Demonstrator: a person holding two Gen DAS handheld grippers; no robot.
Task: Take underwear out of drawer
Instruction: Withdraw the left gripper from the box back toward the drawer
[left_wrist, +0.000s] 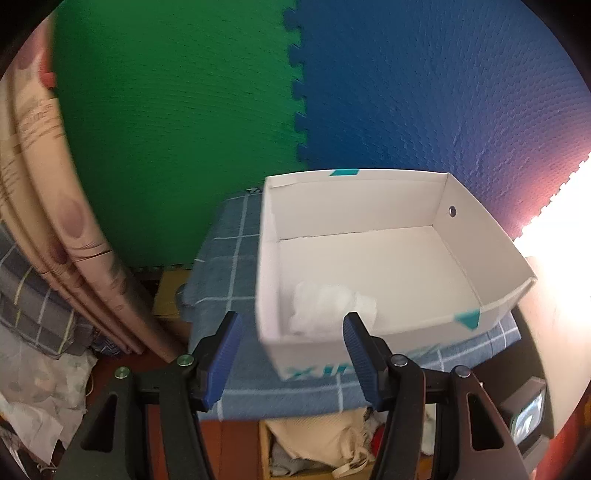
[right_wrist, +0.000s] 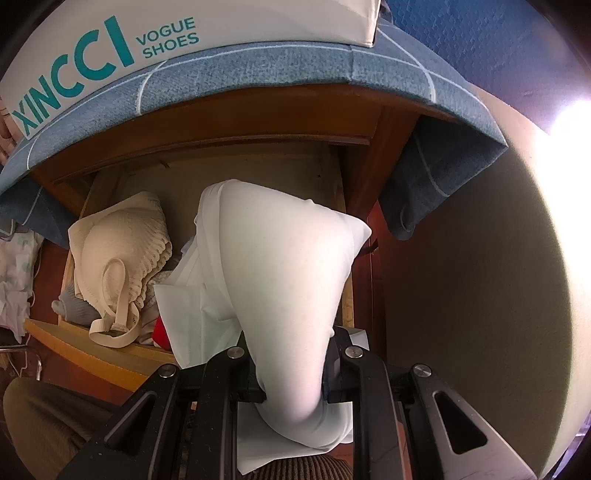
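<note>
Underwear (right_wrist: 280, 266), a white piece clamped in the right gripper (right_wrist: 291, 387) above the open drawer (right_wrist: 110, 354), should lift straight clear before swinging toward twelve o'clock into the white box (left_wrist: 491, 258), where the left gripper (left_wrist: 291, 350) waits, jaws apart and empty.

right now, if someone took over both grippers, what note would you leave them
Left gripper: open, empty, over the near wall of the white shoe box.
Right gripper: shut on a white garment, held above the open drawer.
Done: one white piece already lies in the box.
Left: put the held garment in the box, then fetch the cream bra and the other pieces from the drawer.
</note>
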